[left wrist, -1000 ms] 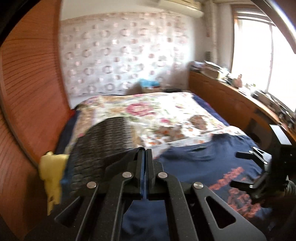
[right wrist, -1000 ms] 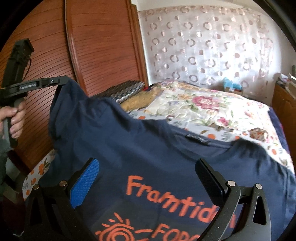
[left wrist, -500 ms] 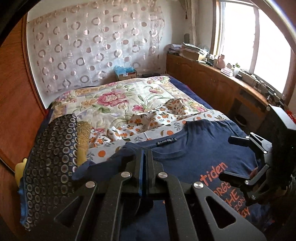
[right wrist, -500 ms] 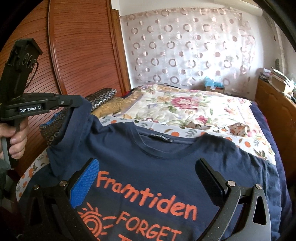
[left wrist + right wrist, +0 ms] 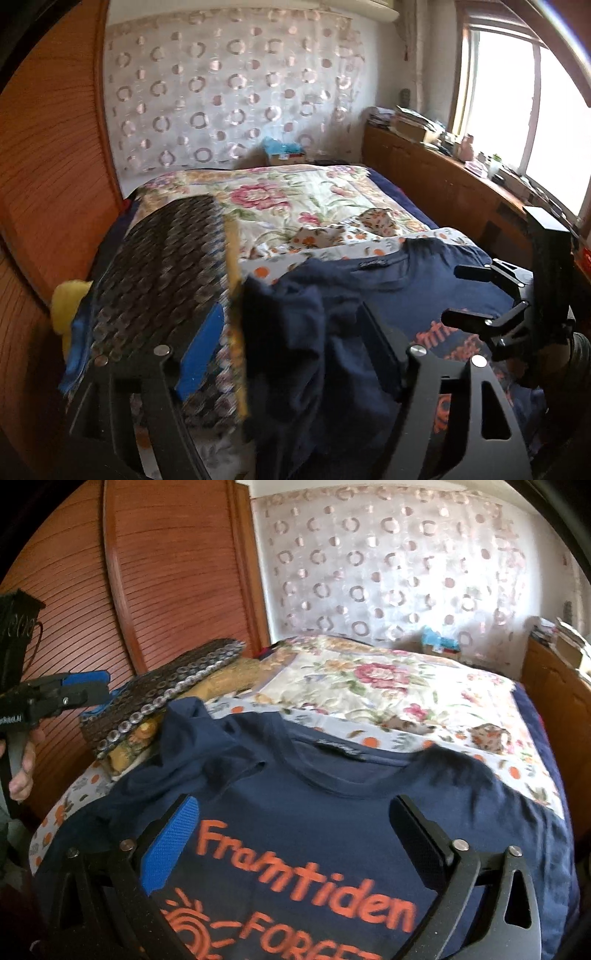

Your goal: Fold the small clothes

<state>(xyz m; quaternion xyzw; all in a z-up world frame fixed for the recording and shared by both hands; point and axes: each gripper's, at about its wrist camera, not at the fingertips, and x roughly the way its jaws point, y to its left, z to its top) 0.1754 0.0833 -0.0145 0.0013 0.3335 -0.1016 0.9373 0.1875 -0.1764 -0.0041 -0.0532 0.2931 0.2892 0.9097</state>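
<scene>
Navy tee flat on bed for folding; left gripper opening, sleeve slack between jaws; right gripper wide, closing, empty above print.

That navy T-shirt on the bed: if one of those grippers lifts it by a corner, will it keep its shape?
Probably not. The navy T-shirt looks thin and floppy: its sleeve already lies crumpled in soft folds. It likely weighs little, so a pinch should lift it, but the rest would hang and drag across the floral quilt.

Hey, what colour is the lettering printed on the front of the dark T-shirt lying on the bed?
Orange, on the navy blue T-shirt; clearest in the right wrist view.
</scene>
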